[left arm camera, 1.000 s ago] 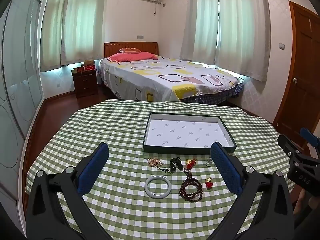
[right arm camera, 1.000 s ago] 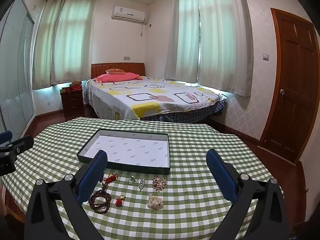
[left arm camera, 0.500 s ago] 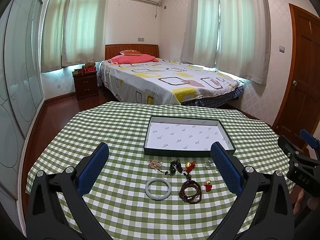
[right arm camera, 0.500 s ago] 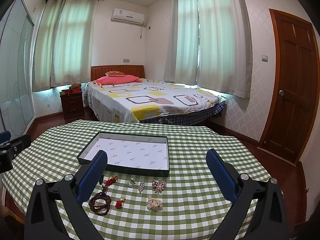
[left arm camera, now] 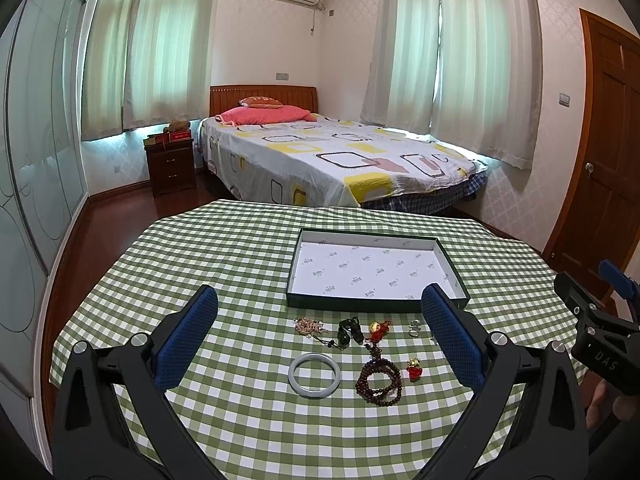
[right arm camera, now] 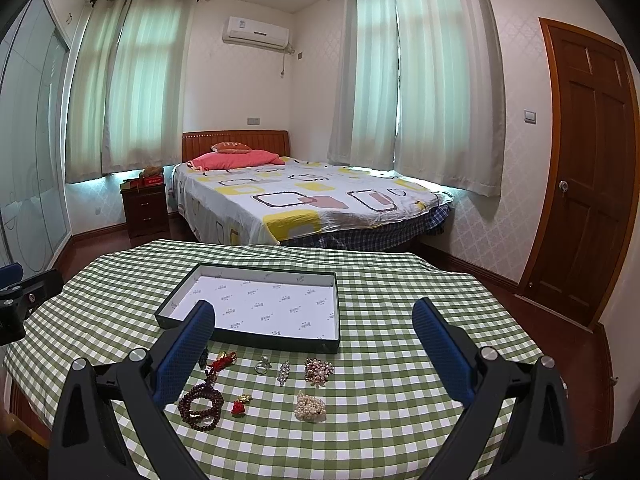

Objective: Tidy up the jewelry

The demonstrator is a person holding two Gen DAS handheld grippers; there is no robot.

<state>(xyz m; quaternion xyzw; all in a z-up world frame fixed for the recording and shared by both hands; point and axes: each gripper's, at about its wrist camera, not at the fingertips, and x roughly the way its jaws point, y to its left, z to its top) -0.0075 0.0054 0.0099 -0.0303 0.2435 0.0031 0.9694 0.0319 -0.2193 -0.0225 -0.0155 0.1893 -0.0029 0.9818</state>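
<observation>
Both tools spread wide, nothing held: left gripper (left arm camera: pixel 320 332) and right gripper (right arm camera: pixel 314 338) hover above the near edge of the table (left arm camera: pixel 224 264), no piece gripped yet. The box (left arm camera: pixel 372 270) sits empty near the table's middle, toward the far edge; all jewelry lies loose on the checked cloth between the box's front wall and the near edge. Left to right: a small pinkish chain (left arm camera: pixel 308 326) and a dark green pendant on a cord (left arm camera: pixel 349 332) just in front of the box, a pale bangle (left arm camera: pixel 314 370) nearer the near edge, a wooden bead bracelet (left arm camera: pixel 378 378) beside it with a red tassel charm (left arm camera: pixel 378 327) strung off it, a tiny red-and-gold charm (left arm camera: pixel 414 368), a ring (right arm camera: pixel 262 365), a slim brooch (right arm camera: pixel 283 373), a cluster brooch (right arm camera: pixel 318 371), a pearl bunch (right arm camera: pixel 310 406). Likely risks: the cord and the tassel lie close, maybe touching, so lifting one could drag the other. Bangle is smooth and round, probably slips out of flat pads unless pinched across the rim. Ring and tiny charm lie flat and low, so fingers may pinch cloth instead and pull it, shifting everything. Beads and pearls are floppy, may dangle and snag the box wall on the way in. Grippers sit near each other, could collide over the middle pieces.
</observation>
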